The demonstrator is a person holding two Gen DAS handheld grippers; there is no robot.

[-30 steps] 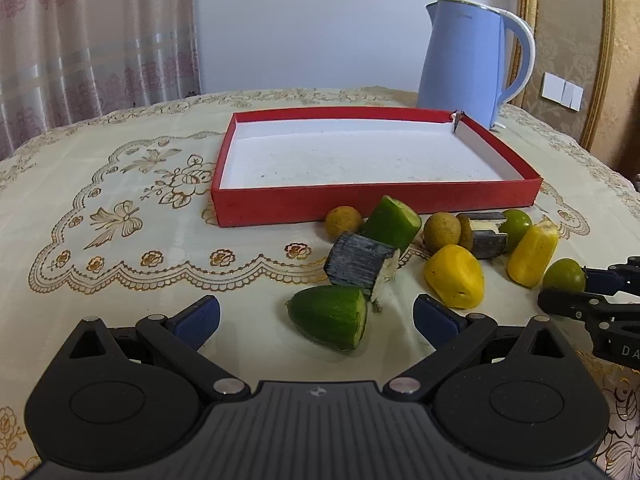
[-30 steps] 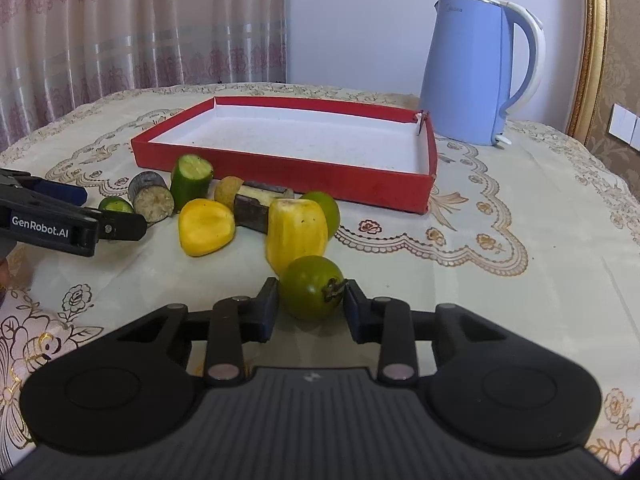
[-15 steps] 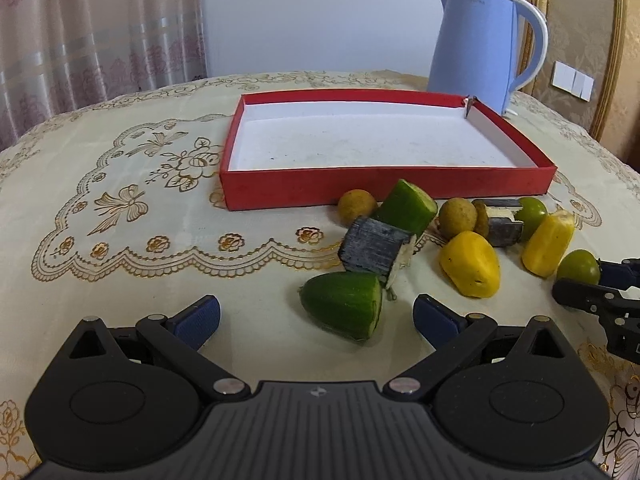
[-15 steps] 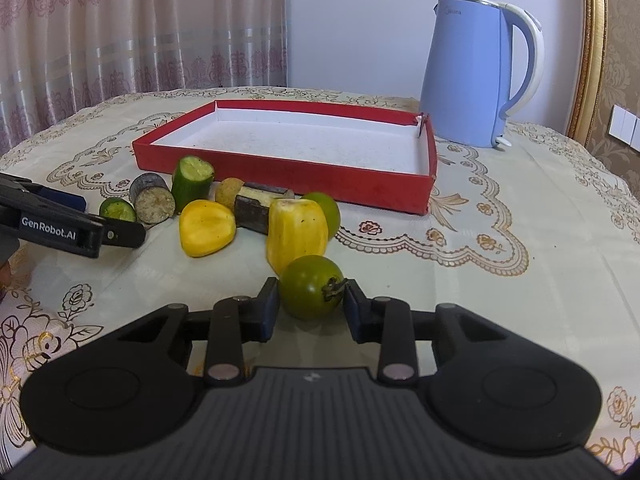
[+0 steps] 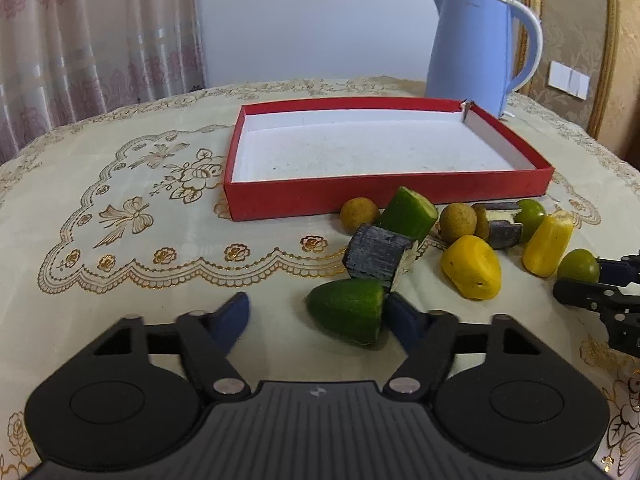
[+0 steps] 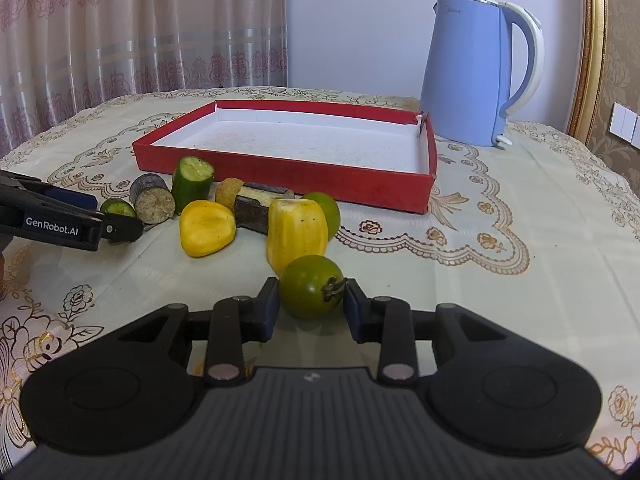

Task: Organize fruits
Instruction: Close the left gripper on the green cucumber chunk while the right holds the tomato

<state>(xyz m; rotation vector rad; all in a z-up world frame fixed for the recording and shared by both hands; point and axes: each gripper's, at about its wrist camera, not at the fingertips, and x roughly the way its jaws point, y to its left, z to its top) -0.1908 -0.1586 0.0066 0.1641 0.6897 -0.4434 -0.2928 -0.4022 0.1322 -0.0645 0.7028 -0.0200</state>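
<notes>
The right gripper [image 6: 311, 307] is closed on a green tomato [image 6: 311, 286], both pads touching its sides; the tomato sits low on the tablecloth [image 6: 500, 300]. The left gripper [image 5: 316, 318] is open wide — its right pad [image 5: 402, 322] is touching or just beside the cut end of a green cucumber piece [image 5: 347, 312], while the left pad [image 5: 232, 320] stands apart from it.

Just behind the tomato stands a yellow fruit piece [image 6: 296, 234], and to its left lies another yellow piece [image 6: 206, 227]. Behind these are a dark cane piece [image 6: 256, 208], a green round fruit [image 6: 326, 212], a second cucumber piece [image 6: 192, 182] standing tilted, and a small brown round fruit [image 5: 359, 215].

Farther back is the red tray [image 6: 288, 174] — its white inside holds no fruit. A blue kettle [image 6: 476, 72] stands behind the tray's right corner.
</notes>
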